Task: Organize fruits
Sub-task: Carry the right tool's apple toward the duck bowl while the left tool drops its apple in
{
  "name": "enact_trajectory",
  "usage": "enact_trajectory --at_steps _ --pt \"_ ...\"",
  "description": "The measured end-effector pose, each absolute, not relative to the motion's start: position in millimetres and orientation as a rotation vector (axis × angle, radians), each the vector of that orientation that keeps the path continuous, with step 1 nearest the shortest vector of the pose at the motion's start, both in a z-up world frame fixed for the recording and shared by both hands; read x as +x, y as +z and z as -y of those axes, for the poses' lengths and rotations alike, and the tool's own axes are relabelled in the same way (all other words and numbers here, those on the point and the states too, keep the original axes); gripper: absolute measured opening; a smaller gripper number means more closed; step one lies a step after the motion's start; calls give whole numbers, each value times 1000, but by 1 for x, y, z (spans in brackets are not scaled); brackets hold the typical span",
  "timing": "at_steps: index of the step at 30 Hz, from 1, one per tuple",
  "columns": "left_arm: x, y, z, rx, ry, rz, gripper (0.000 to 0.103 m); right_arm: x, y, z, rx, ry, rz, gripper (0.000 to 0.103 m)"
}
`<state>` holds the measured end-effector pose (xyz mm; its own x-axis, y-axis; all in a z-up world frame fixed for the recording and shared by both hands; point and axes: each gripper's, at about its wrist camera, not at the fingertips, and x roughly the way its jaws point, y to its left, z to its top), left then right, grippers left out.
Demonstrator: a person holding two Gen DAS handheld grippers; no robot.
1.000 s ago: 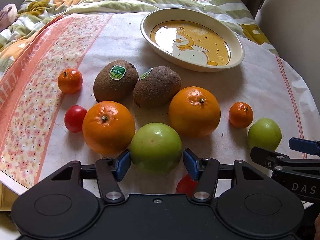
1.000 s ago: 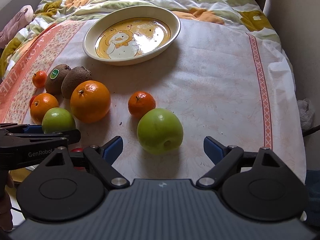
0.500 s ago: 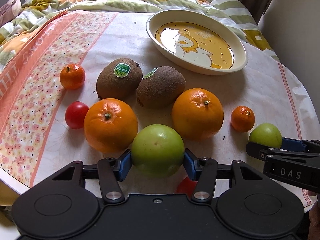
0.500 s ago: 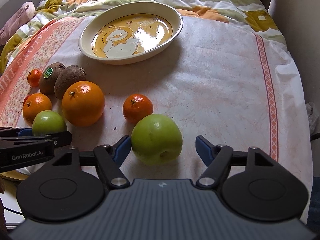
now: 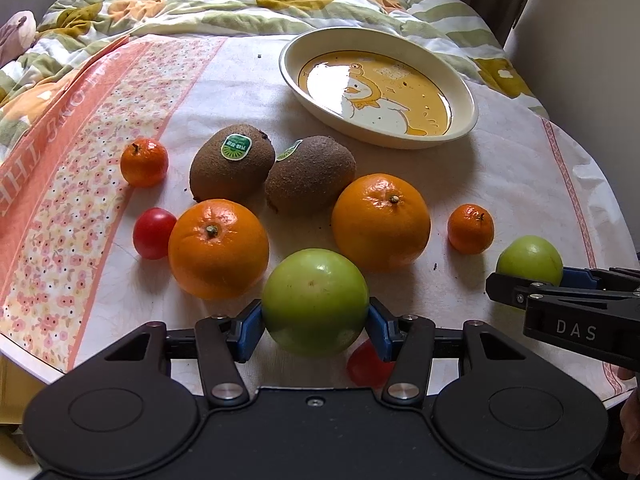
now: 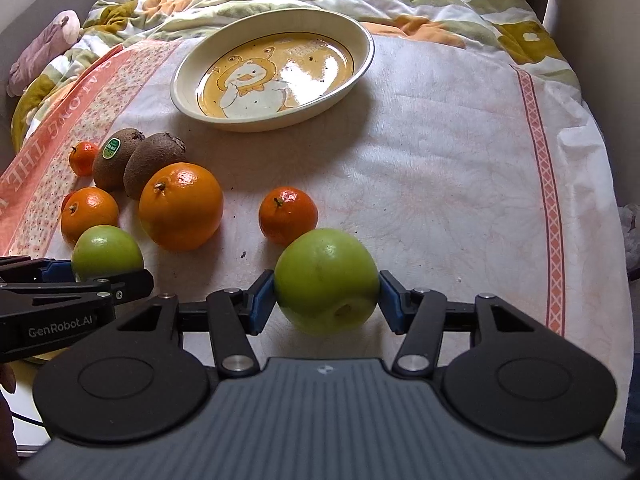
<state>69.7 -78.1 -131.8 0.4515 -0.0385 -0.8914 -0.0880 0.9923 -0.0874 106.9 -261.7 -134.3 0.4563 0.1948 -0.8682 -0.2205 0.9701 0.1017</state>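
Risk sits mostly with the right gripper (image 6: 327, 295): its jaws are closing on a green apple (image 6: 326, 280), the blue pads already at both flanks of the fruit, which rests on the tablecloth (image 6: 440, 184) just behind a small mandarin (image 6: 288, 216). The apple is round and smooth, and the pads look to meet it a little below its widest part, so a lift begun before the squeeze settles could let it roll forward and bump the mandarin. The left gripper (image 5: 315, 322) is clamped on the other green apple (image 5: 315, 302), pads pressed to both sides; a cherry tomato (image 5: 366, 364) lies right under it (easy to knock off the table edge if the apple dips). 2 oranges, 2 kiwis and more small fruit crowd just beyond, so a low carry toward the plate (image 5: 468, 120) could brush them. With both hands heading for 1 dish at the far side, the 2 tools may also clash above it.
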Motion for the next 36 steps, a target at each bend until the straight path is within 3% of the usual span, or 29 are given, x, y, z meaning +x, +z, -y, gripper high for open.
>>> enact_trajectory --at_steps 13,23,36 --pt "61 -69 80 -85 6 -962 58 89 -76 269 1 260 -961 69" --pt "99 -3 55 -37 -8 -817 58 113 -23 261 7 272 -860 69" --pt "197 -8 34 60 -153 -835 58 203 -15 234 37 180 -847 69"
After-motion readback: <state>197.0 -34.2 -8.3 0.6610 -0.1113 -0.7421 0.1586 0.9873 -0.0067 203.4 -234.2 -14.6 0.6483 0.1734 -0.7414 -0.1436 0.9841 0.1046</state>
